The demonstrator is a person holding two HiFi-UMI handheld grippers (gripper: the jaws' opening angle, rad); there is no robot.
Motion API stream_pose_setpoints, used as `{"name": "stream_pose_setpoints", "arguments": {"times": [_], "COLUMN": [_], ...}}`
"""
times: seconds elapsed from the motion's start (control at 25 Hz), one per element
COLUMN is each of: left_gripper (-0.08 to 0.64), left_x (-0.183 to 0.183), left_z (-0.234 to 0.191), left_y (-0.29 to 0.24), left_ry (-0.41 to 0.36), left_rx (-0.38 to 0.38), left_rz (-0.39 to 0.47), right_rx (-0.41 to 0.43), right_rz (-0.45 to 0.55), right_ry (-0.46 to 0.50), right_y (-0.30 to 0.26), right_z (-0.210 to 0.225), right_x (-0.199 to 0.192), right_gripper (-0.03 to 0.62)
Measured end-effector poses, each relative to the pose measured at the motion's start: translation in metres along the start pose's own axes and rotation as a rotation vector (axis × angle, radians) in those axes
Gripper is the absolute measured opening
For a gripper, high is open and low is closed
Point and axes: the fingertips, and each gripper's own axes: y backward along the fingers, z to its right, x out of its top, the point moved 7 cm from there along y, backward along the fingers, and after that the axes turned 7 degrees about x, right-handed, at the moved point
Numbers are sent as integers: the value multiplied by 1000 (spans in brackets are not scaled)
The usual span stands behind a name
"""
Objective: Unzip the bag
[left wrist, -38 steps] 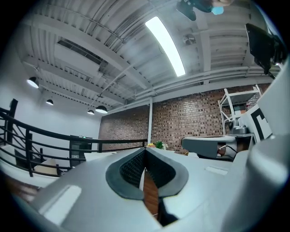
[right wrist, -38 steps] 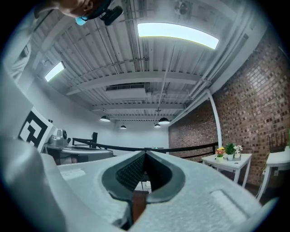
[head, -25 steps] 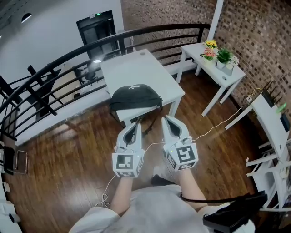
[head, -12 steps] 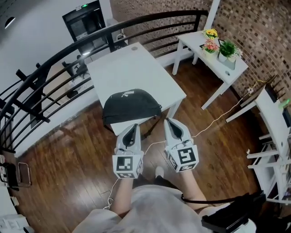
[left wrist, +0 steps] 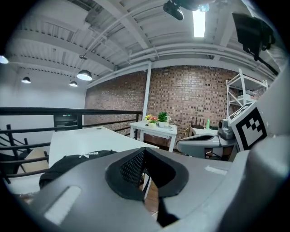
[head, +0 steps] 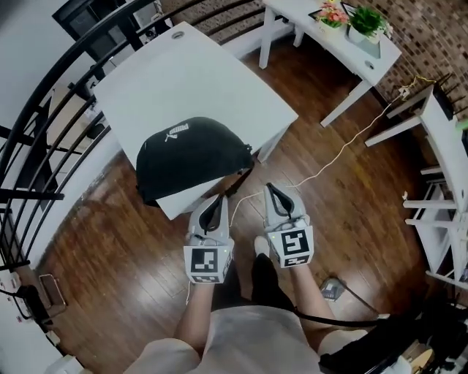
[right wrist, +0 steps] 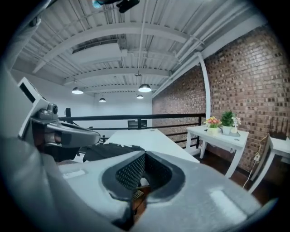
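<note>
A black bag (head: 194,157) with a white logo lies on the near corner of a white table (head: 197,73), its strap hanging over the edge. Both grippers hover over the floor just short of that corner, side by side. The left gripper (head: 215,201) is shut and empty, its tips close to the bag's near edge. The right gripper (head: 273,190) is also shut and empty, a little right of the bag. In the left gripper view the bag (left wrist: 74,161) sits low at left beyond the closed jaws. The right gripper view shows the bag (right wrist: 111,149) behind the left gripper (right wrist: 68,131).
A second white table (head: 376,55) with flower pots (head: 349,18) stands at the back right. A black railing (head: 44,124) curves along the left. A white cable (head: 344,150) runs across the wooden floor. White shelving (head: 446,168) stands at the right.
The person has stepped closer to the table, so the bag now lies just ahead of the gripper tips. Both grippers stay shut and level.
</note>
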Motion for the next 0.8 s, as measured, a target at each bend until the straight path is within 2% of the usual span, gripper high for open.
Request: {"name": "stream_pose_setpoints", "arguments": {"times": [0.2, 0.4, 0.44, 0.48, 0.52, 0.8], "left_gripper": [15, 15, 15, 15, 15, 15], "left_x": [-49, -86, -90, -93, -96, -110], "left_z": [3, -5, -6, -6, -7, -8], "left_y": [-46, -70, -70, -70, -70, -67], "left_ry": [-10, -14, -13, -12, -12, 1], "left_rx": [-36, -18, -13, -9, -7, 4], "left_rz": [-51, -92, -98, -103, -107, -133], "right_rx": [17, 25, 28, 32, 32, -21], "right_rz": [-30, -50, -60, -70, -80, -118], "right_ry": [-1, 29, 37, 46, 58, 174], "right_y": [-39, -77, -85, -93, -100, -140], "right_z": [17, 29, 30, 30, 31, 38], "right_x": [-61, -117, -126, -135, -142, -159], "right_gripper": [-12, -12, 16, 150, 183, 183]}}
